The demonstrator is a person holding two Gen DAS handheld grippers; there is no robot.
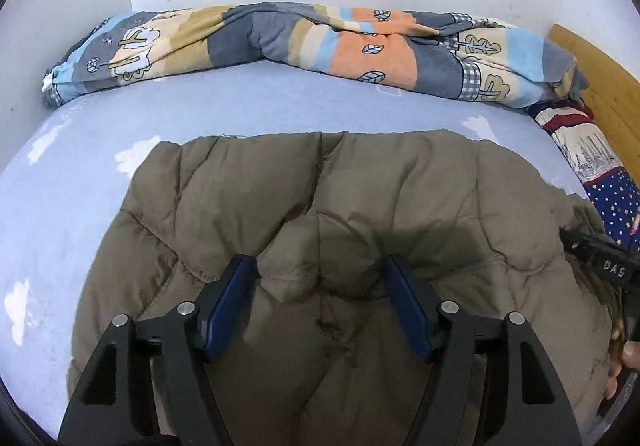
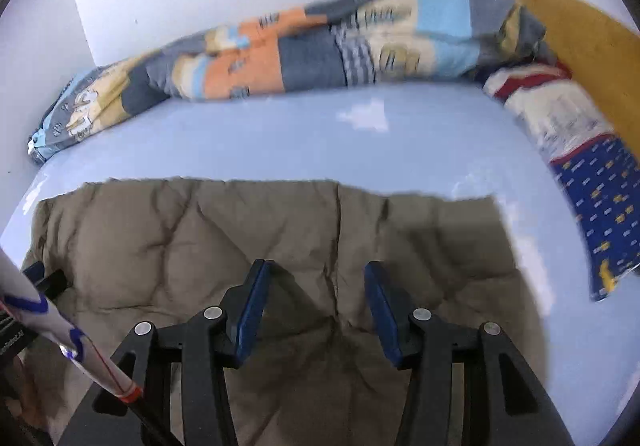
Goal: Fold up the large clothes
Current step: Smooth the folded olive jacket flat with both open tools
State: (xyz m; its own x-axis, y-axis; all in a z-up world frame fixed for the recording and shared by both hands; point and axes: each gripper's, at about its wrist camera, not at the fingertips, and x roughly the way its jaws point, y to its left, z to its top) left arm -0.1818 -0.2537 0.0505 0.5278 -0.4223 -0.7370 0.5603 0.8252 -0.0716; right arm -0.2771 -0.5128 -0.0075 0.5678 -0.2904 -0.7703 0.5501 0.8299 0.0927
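An olive-brown quilted puffer jacket (image 1: 340, 214) lies spread on a light blue bed sheet (image 1: 80, 182). My left gripper (image 1: 320, 266) is open just above the jacket, its blue pads either side of a puffed fold, holding nothing. The jacket also shows in the right wrist view (image 2: 224, 230). My right gripper (image 2: 314, 270) is open over the jacket and holds nothing. The right wrist view is motion-blurred. The other gripper's dark body (image 1: 612, 266) shows at the right edge of the left wrist view.
A rolled patchwork quilt (image 1: 304, 42) lies along the white wall at the back. A starred blue and striped pillow (image 1: 600, 174) lies at the right by a wooden headboard (image 1: 600, 78). The sheet (image 2: 280, 134) has white cloud prints.
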